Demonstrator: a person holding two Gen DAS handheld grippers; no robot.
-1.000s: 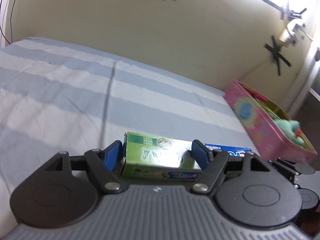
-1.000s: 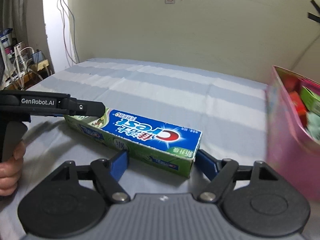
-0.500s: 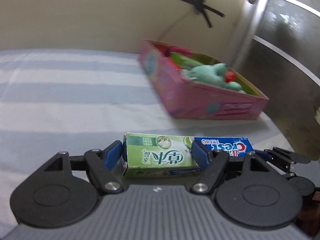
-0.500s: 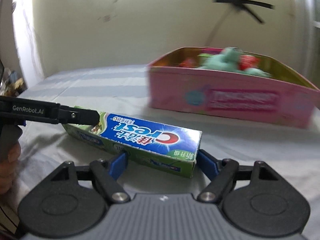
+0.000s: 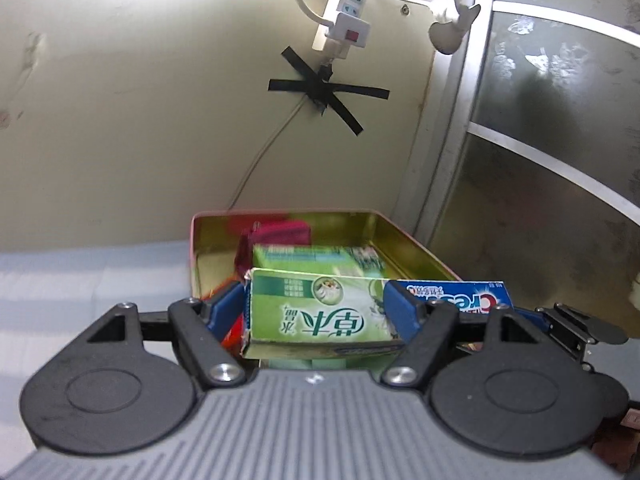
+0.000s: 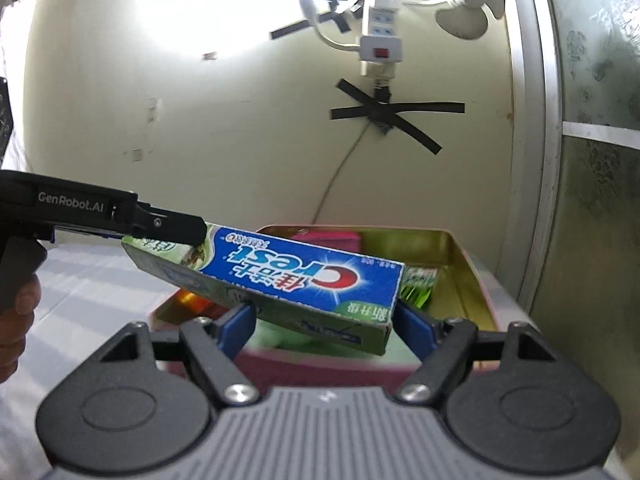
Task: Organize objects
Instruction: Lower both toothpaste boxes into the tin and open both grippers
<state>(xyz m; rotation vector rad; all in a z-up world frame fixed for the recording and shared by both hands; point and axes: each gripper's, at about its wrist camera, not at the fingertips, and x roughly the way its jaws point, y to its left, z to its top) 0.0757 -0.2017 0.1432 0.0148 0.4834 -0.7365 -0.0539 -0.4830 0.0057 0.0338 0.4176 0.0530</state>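
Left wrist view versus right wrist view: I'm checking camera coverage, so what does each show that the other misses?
Only the left wrist view shows the green end of the Crest toothpaste box face on, between the left gripper fingers.

Only the right wrist view shows the box's blue Crest face along its length, the left gripper from the side with the person's hand on its handle, and the right gripper clamping the box.

Both show the box held over the pink tin, the taped cable and the power strip.
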